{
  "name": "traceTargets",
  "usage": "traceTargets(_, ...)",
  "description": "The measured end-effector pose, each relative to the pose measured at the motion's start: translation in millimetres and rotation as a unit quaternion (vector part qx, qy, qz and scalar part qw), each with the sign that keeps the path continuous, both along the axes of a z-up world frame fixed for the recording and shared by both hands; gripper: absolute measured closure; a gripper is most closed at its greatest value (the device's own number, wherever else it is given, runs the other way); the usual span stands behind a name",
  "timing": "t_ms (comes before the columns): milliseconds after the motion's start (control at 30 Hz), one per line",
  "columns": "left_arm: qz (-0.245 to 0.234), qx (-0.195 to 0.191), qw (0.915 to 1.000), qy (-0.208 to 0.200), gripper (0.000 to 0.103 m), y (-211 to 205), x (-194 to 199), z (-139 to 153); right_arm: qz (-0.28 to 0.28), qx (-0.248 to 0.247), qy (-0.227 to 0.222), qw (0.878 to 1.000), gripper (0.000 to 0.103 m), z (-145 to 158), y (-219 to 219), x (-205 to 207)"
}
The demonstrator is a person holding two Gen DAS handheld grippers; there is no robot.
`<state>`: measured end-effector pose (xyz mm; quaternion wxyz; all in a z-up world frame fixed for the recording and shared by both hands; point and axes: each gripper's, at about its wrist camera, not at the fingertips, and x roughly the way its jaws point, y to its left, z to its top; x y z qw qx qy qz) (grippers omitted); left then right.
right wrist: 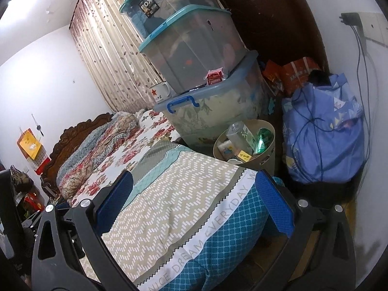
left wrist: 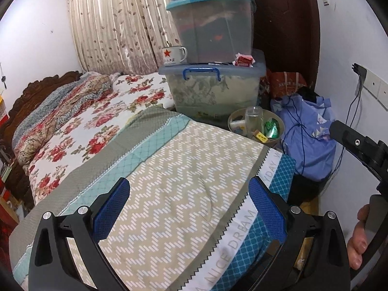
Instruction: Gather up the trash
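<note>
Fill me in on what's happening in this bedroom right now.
A person holds a blue-padded gripper in each hand over the foot of the bed; the left gripper and right gripper are both open and empty, above the zigzag-patterned beige quilt. Beyond the bed corner, a round beige bin already holds a clear bottle, a green wrapper and small boxes. A red wrapper lies on a storage box lid.

"nice dream everyday" on the pillow's white band [right wrist: 215, 220]; "box" on the top storage bin's label [right wrist: 146, 4]
</note>
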<state>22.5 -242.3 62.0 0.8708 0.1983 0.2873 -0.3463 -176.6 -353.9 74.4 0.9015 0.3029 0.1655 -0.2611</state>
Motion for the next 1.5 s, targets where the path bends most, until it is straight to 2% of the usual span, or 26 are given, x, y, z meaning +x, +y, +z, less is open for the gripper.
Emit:
traceTargets(100,0.002,0.003,0.9999,0.011,0.008,-2,0,-2,0.003,-0.002,0.002,1.000,0.003,0,1,0)
traceTargets(267,0.018,0.018,0.9997,0.002,0.008,-3,-2,-5,0.007,0.000,0.005,1.000,0.003,-1,2,3)
traceTargets(900,0.044,-0.026,0.9986,-0.008,0.008,23,-1,2,0.018,0.002,0.006,1.000,0.003,-5,14,13)
traceTargets(1100,0.050,-0.030,0.9979,-0.028,0.008,27,-6,0,0.019,0.009,0.004,1.000,0.003,-7,14,15)
traceTargets(1233,0.052,-0.047,0.9963,-0.050,0.008,33,-12,1,0.020,0.008,0.003,1.000,0.003,-8,16,15)
traceTargets(1500,0.055,-0.055,0.9960,-0.043,0.008,37,-8,3,0.025,0.009,0.004,1.000,0.003,-7,17,17)
